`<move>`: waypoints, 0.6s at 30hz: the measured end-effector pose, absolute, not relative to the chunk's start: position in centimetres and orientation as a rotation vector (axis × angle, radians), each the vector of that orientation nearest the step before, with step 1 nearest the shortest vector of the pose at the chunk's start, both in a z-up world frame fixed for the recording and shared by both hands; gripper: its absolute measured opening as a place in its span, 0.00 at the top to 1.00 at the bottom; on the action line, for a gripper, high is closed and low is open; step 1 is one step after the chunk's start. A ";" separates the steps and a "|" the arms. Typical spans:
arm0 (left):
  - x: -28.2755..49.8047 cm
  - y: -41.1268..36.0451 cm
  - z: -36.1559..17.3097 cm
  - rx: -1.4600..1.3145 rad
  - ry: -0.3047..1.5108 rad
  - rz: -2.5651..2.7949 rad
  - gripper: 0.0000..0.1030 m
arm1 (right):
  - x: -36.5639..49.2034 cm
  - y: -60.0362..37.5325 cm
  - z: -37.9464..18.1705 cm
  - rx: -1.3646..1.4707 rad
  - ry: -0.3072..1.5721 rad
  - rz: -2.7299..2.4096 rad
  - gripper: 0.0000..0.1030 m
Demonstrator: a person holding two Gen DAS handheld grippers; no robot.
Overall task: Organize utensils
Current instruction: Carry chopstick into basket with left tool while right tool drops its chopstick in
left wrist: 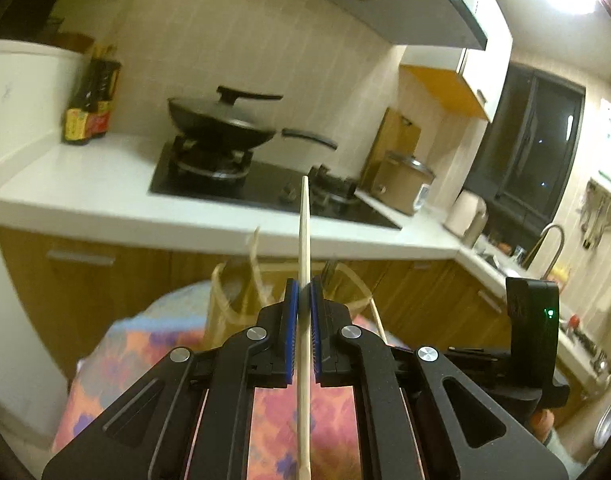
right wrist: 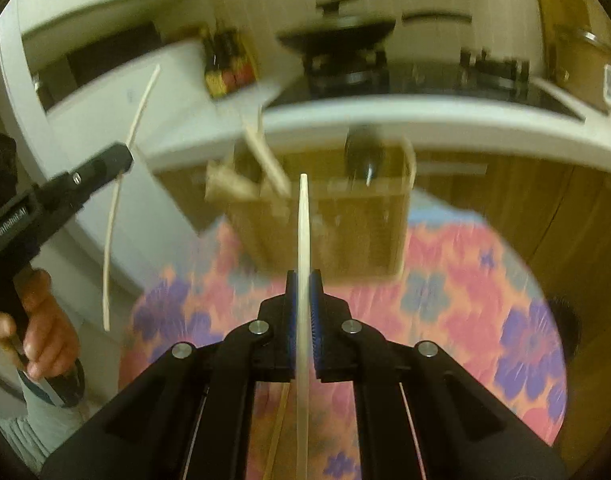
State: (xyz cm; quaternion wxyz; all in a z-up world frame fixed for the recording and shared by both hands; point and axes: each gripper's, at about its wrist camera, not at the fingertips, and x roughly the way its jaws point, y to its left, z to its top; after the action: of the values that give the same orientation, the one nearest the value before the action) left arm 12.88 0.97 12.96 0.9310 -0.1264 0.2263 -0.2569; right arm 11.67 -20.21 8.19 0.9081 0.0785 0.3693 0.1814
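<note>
My left gripper (left wrist: 304,286) is shut on a pale wooden chopstick (left wrist: 304,240) that points up past the jaws. It also shows at the left of the right wrist view (right wrist: 125,156), holding its chopstick (right wrist: 115,200) upright in the air. My right gripper (right wrist: 304,278) is shut on a second chopstick (right wrist: 303,220), above the flowered cloth. A tan utensil holder (right wrist: 345,220) with wooden utensils and a dark ladle stands just beyond it; it shows behind the left jaws too (left wrist: 233,300).
A small table with a pink and purple flowered cloth (right wrist: 465,300) carries the holder. Behind it runs a white counter (left wrist: 105,192) with a black hob, a lidded wok (left wrist: 225,124), sauce bottles (left wrist: 91,100) and a slow cooker (left wrist: 405,184). A sink tap (left wrist: 549,240) is at far right.
</note>
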 end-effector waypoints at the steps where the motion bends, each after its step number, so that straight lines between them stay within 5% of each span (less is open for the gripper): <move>1: 13.4 0.6 13.4 -0.266 0.452 -0.533 0.96 | 12.2 -20.5 9.0 0.171 0.738 0.370 0.96; 18: 21.5 -7.1 14.9 -0.183 0.213 -0.481 0.96 | 21.5 -23.8 16.3 0.246 0.372 0.256 0.96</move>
State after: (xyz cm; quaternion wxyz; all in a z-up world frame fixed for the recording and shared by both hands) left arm 21.47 -7.06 14.92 0.9615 -0.0903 0.1050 -0.2375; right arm 21.55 -23.84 16.26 0.9672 0.1218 0.1838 0.1264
